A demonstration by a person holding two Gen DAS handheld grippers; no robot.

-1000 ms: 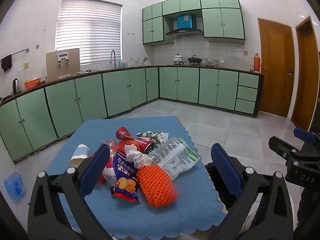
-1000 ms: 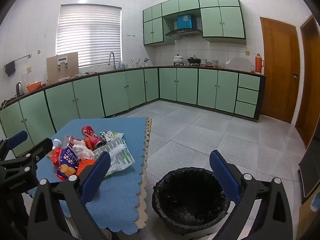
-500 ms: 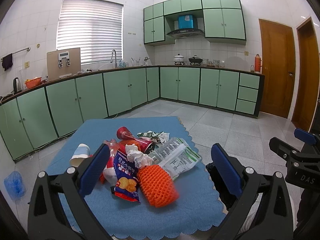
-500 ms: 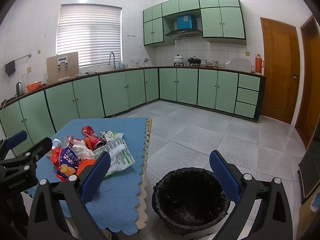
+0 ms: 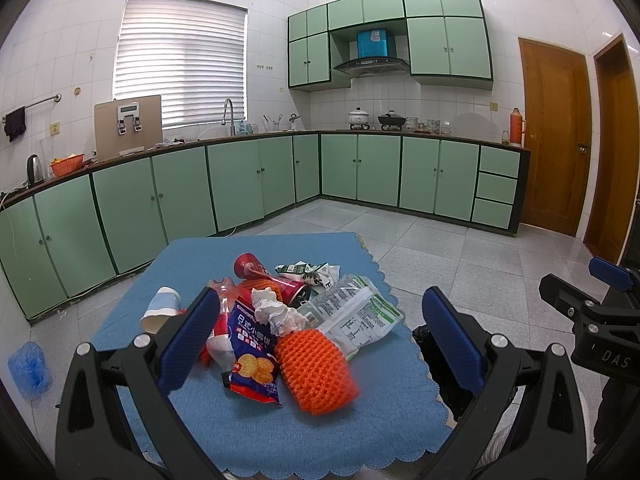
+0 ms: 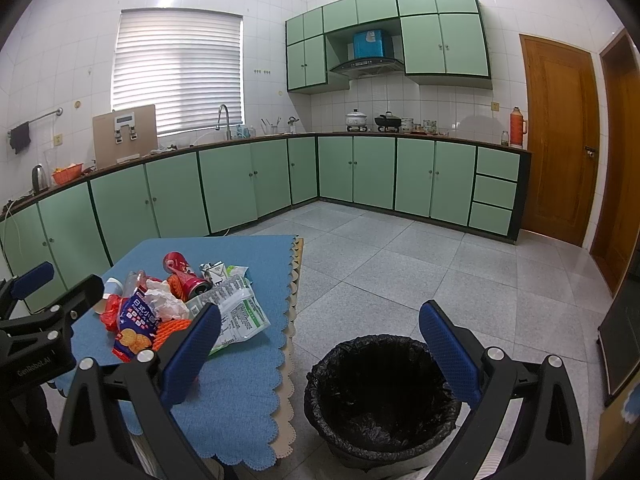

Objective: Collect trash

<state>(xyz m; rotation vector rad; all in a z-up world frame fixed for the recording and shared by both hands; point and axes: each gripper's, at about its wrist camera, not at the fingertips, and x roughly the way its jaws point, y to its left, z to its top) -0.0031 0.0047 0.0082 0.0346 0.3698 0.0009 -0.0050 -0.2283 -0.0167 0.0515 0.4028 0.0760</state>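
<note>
— Green cabinets (image 5: 256, 184) wrap the back of the kitchen, under a blinded window (image 5: 180, 60) at upper left. What is in front of you?

— From my left wrist view, a table with a blue cloth (image 5: 248, 432) fills the lower middle. At the left of the pile lies a tipped paper cup (image 5: 161, 312). Next comes a blue snack packet (image 5: 254, 350), with a crumpled white tissue (image 5: 276, 312) above it and a red can (image 5: 266, 276) lying on its side behind. An orange foam net (image 5: 316, 372) sits nearest me at the centre, touching the packet. To its right spreads a white and green bag (image 5: 354, 314).

— And your grippers?

— My left gripper (image 5: 320, 336) stands wide apart, blue fingers (image 5: 188, 336) either side of the pile, holding nothing. My right gripper (image 6: 320, 340) is spread wide too, empty, low in its own view.

— Where does the trash go?

— A bin lined with a black bag (image 6: 380, 396) stands on the grey tiled floor (image 6: 400, 264) at lower centre of the right view, just beside the table's scalloped edge. The pile sits at the left of that frame.
</note>
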